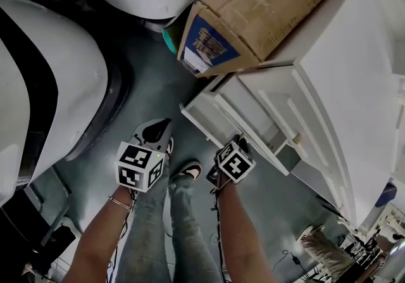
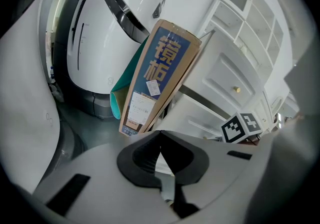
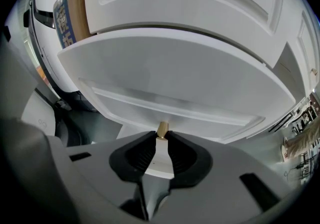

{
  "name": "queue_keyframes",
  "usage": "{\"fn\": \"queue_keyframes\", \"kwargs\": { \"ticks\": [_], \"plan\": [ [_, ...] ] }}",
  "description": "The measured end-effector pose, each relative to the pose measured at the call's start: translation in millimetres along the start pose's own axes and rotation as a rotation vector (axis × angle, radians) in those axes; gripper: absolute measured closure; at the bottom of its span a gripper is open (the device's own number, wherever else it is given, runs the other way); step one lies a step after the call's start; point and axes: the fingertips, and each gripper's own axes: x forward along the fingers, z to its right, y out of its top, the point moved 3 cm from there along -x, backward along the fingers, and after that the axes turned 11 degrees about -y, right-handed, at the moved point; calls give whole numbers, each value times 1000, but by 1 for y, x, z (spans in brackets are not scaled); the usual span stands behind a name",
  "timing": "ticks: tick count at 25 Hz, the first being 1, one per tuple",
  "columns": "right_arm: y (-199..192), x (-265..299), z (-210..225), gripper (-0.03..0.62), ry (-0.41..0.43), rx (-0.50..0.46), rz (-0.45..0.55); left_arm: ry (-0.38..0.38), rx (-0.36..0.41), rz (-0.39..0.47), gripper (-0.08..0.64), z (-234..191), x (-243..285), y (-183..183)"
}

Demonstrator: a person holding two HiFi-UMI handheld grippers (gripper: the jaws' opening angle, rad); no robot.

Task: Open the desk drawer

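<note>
the right tool (image 3: 161, 137) is clenched on the small brass knob (image 3: 162, 130) of the drawer (image 3: 175, 67). its two dark pads pinch the knob from either side. the white drawer front fills most of the right tool's view, and another panelled front sits above it.

from the head view, the drawer (image 1: 218, 111) stands partly pulled out of the white desk (image 1: 354, 54), jutting over the grey floor (image 1: 158, 85). the right tool (image 1: 241, 143) is at the drawer's front edge, its marker cube turned up toward the camera. a second brass knob (image 1: 296, 139) shows on the desk front just beside the drawer.

the left tool (image 1: 161, 128) hangs over the floor, left of the drawer and apart from it. in its own view the left tool (image 2: 160, 135) has its pad tips pressed together with nothing between them. it points toward a long cardboard box (image 2: 160, 72) with a blue printed end, which leans against the desk. a teal roll (image 2: 117, 100) is tucked beside the box. behind them stands a large white rounded machine (image 2: 125, 12).

the person's legs and a shoe (image 1: 190, 171) show between the two tools.
</note>
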Motion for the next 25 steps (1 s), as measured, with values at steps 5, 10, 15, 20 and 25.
{"fn": "queue_keyframes", "kwargs": {
  "ticks": [5,10,15,20,25],
  "plan": [
    [-8,-4,-1,509,1,-4,1,4,-6,6,543,2,-3,-6],
    [-16,-8,-2,509,7,-13,-2,4,-14,11,543,4,-7,-14],
    [-24,-14,-4,509,11,-15,-9,12,-25,22,543,5,-12,-20],
    [-28,-17,-5,509,16,-14,-12,17,-28,28,543,5,-17,-26],
    [-31,-17,-4,509,18,-8,-17,23,-35,33,543,4,-22,-32]
  ]
}}
